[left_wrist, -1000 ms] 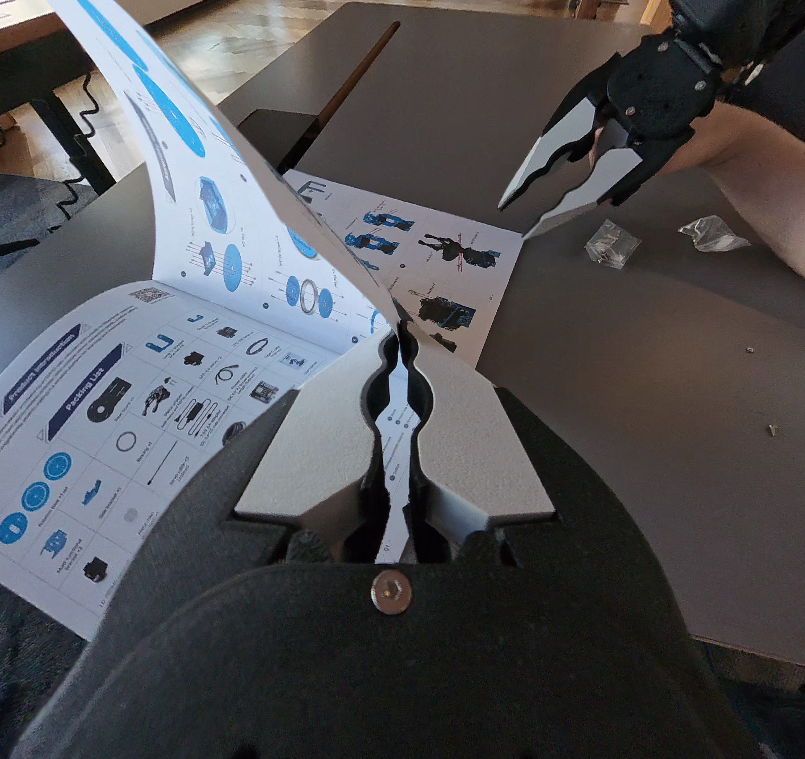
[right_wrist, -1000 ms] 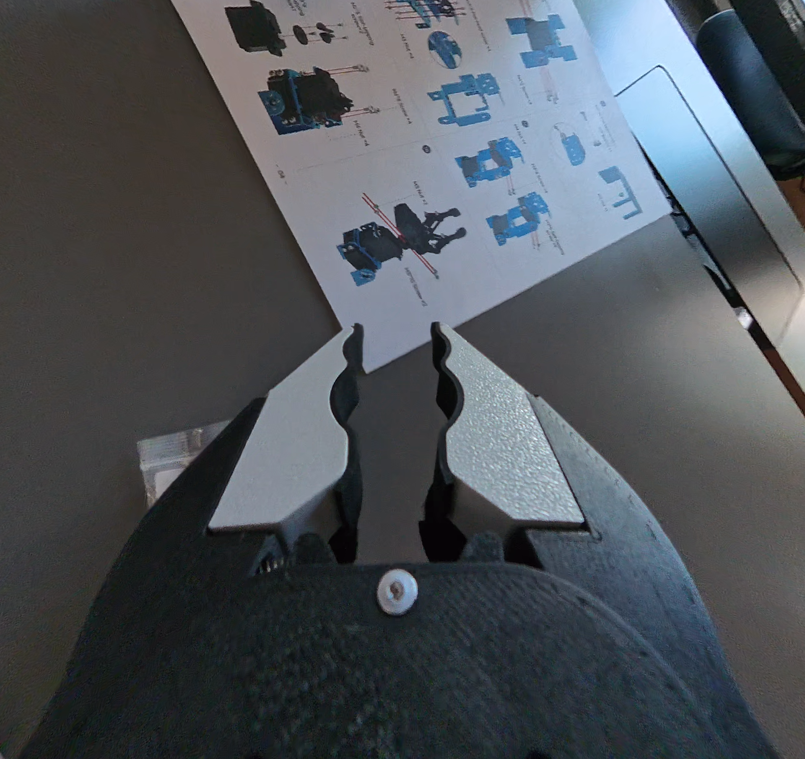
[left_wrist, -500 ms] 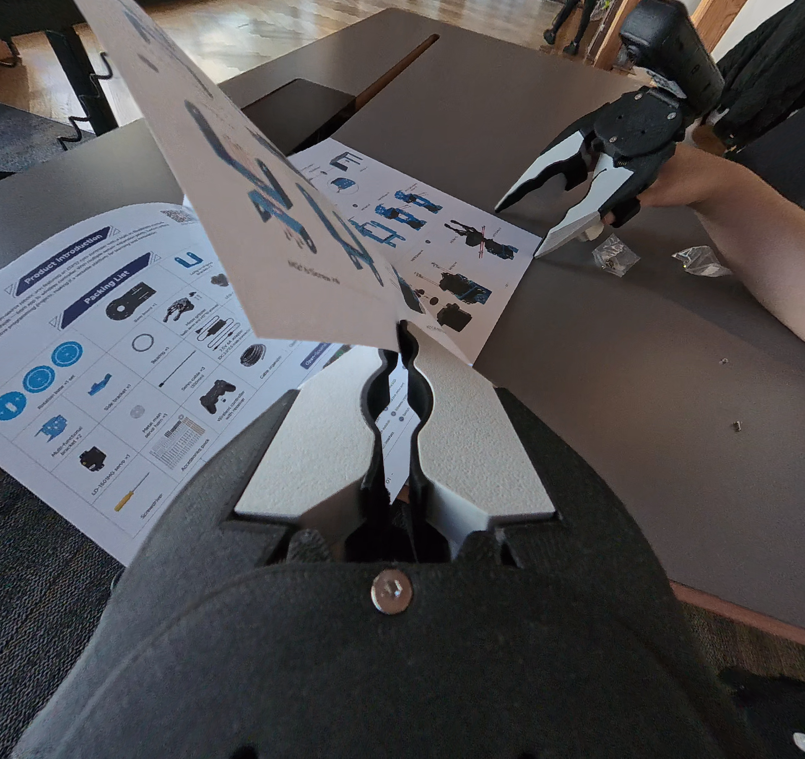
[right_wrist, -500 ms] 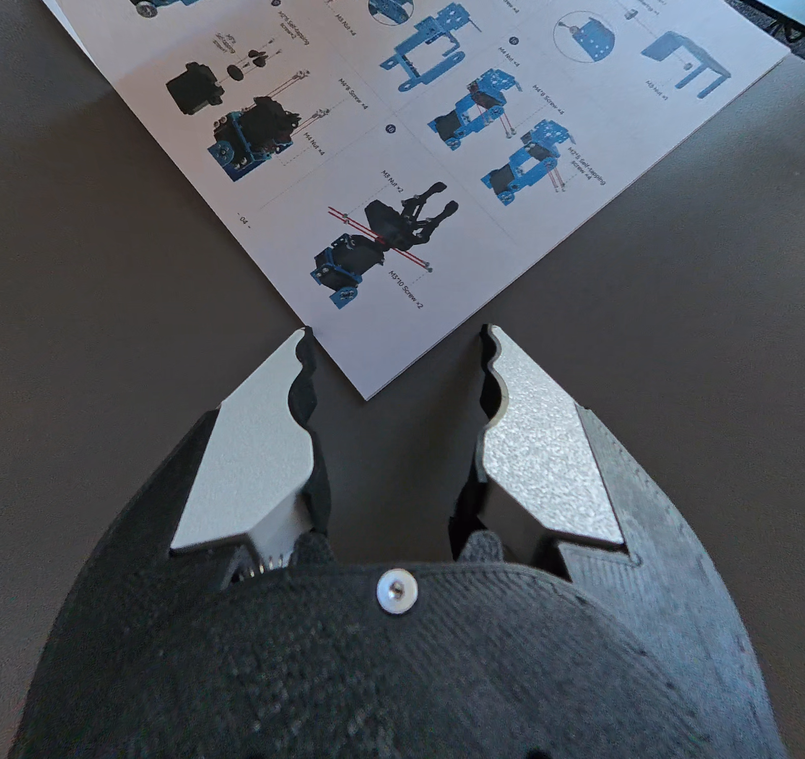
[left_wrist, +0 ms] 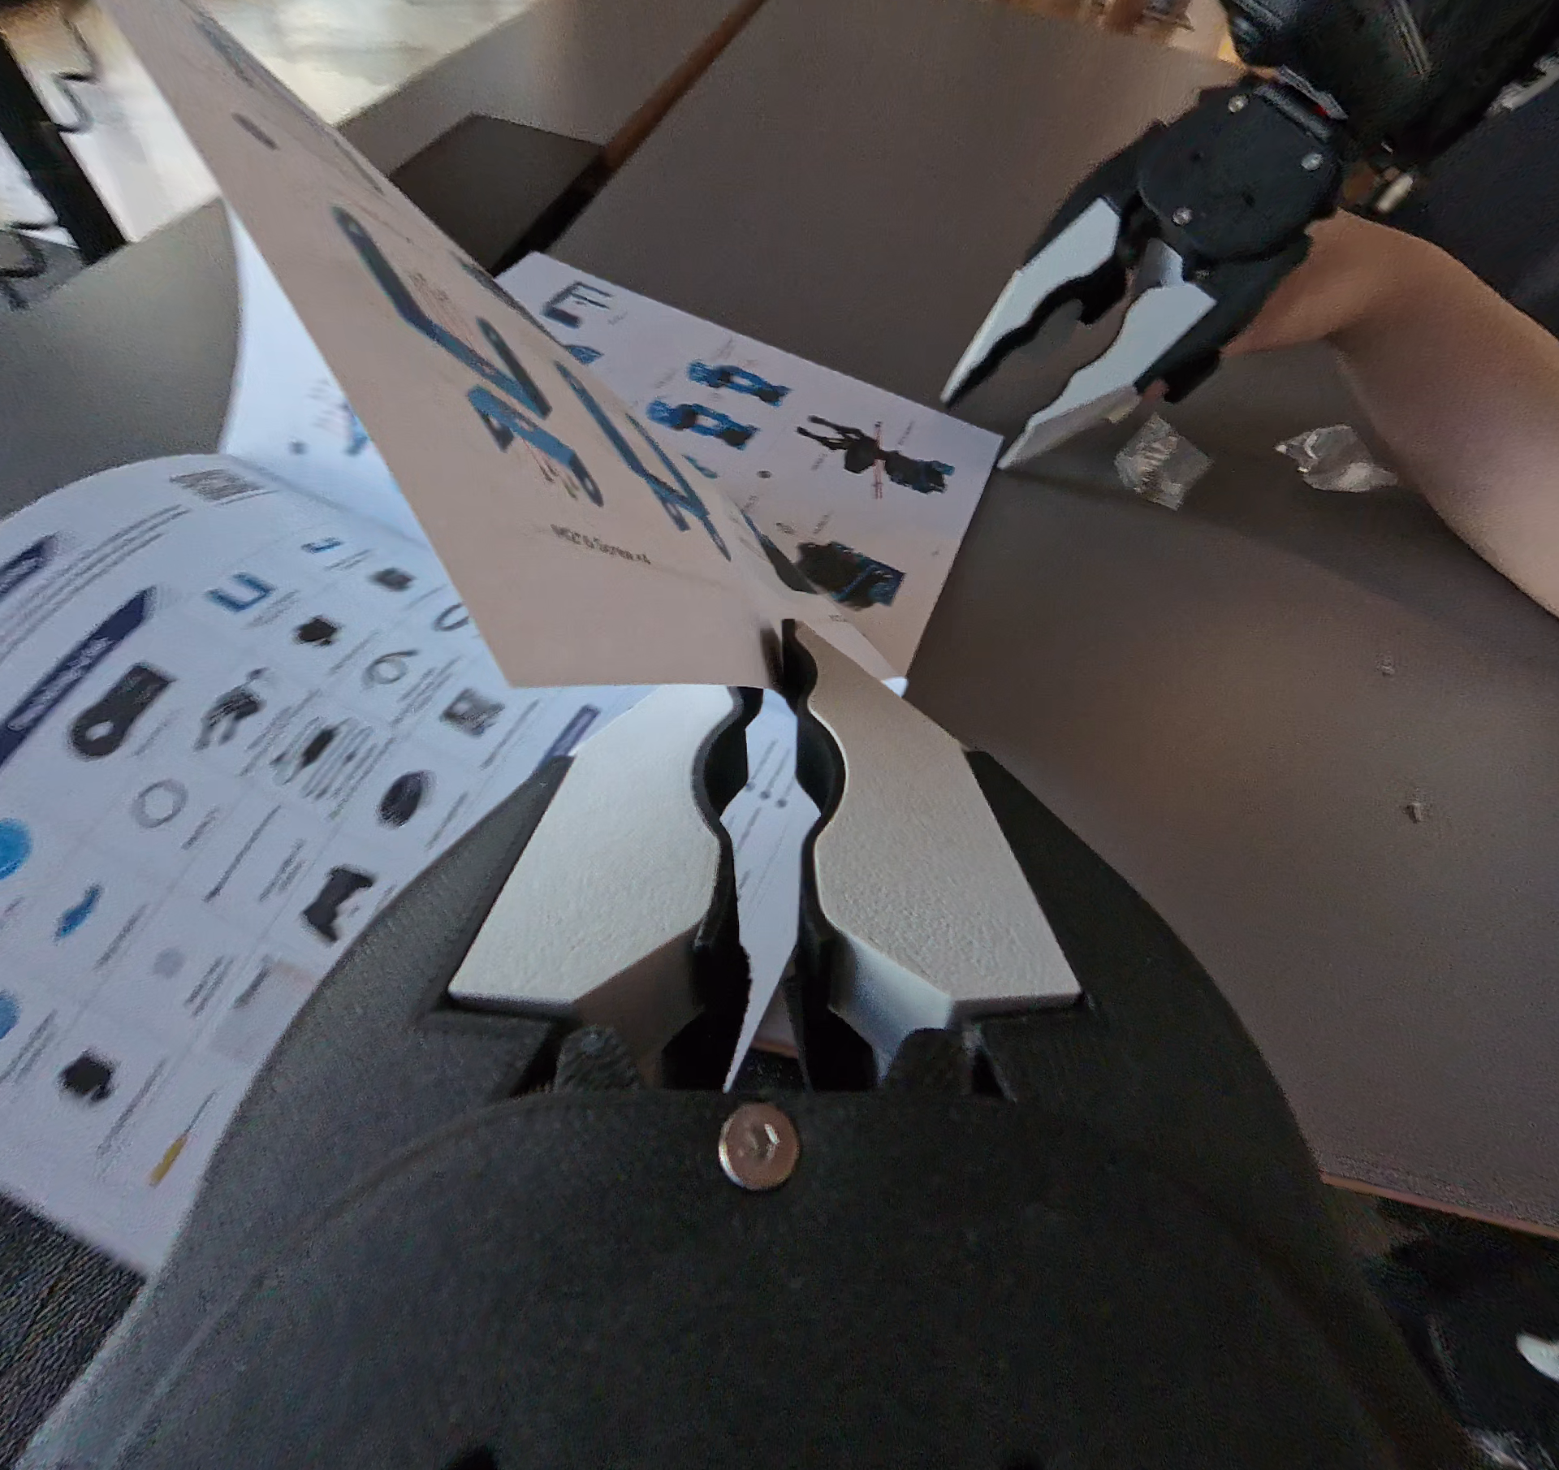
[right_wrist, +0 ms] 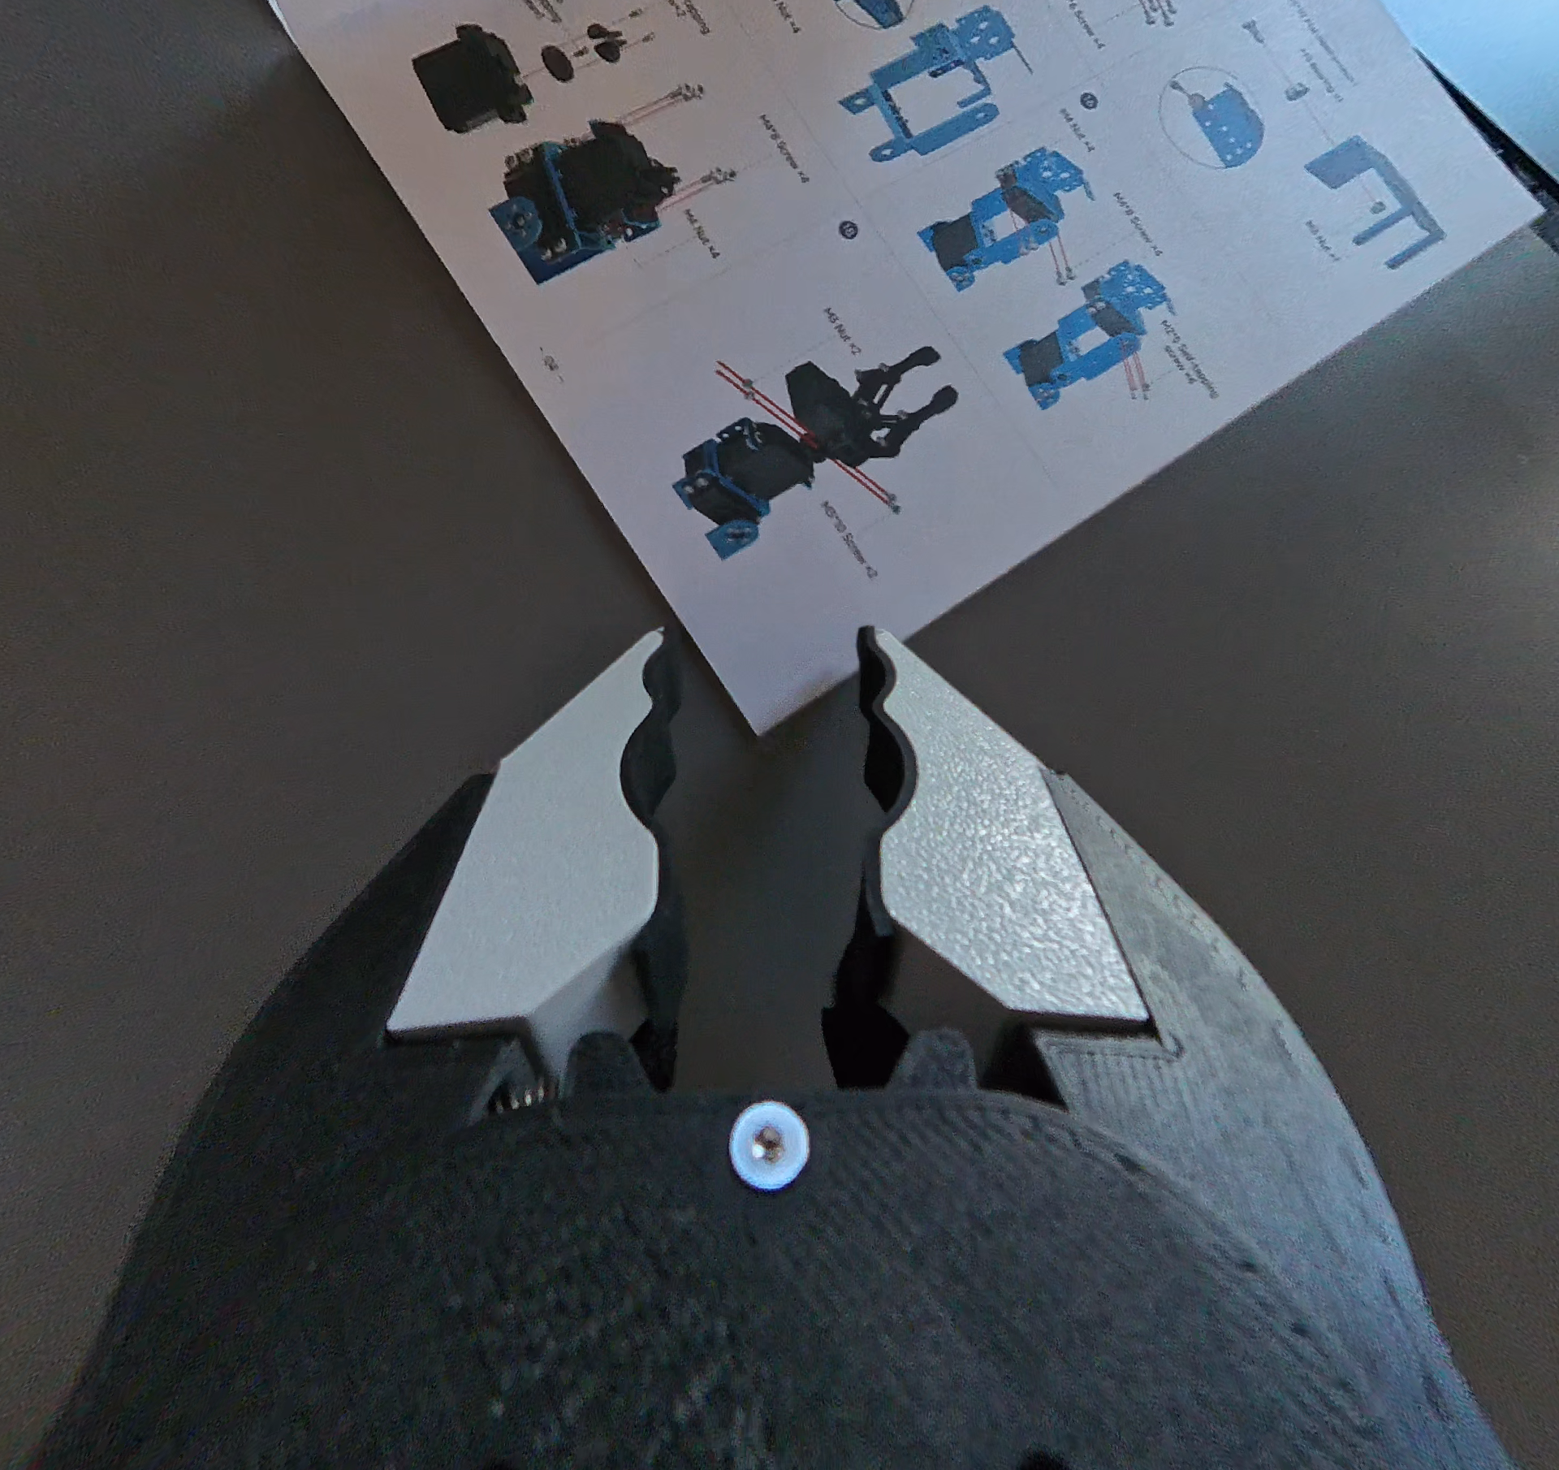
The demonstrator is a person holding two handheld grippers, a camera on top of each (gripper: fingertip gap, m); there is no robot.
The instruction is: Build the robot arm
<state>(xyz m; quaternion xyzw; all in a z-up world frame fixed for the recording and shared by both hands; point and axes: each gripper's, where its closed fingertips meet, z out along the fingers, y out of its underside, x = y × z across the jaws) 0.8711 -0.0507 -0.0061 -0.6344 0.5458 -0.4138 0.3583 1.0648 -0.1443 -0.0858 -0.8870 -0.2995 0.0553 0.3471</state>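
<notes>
Bare table point(right_wrist: 253, 459) lies open to either side of the right gripper point(right_wrist: 763, 645), whose parted jaws straddle the flat page point(right_wrist: 844, 248) corner directly ahead.

The right gripper point(right_wrist: 763, 653) is seen with its jaws parted above a dark table point(right_wrist: 253, 417), and nothing is held between them. The near corner of a printed instruction sheet point(right_wrist: 844, 248), laid flat on the table, is framed between the fingertips point(right_wrist: 662, 645).
</notes>
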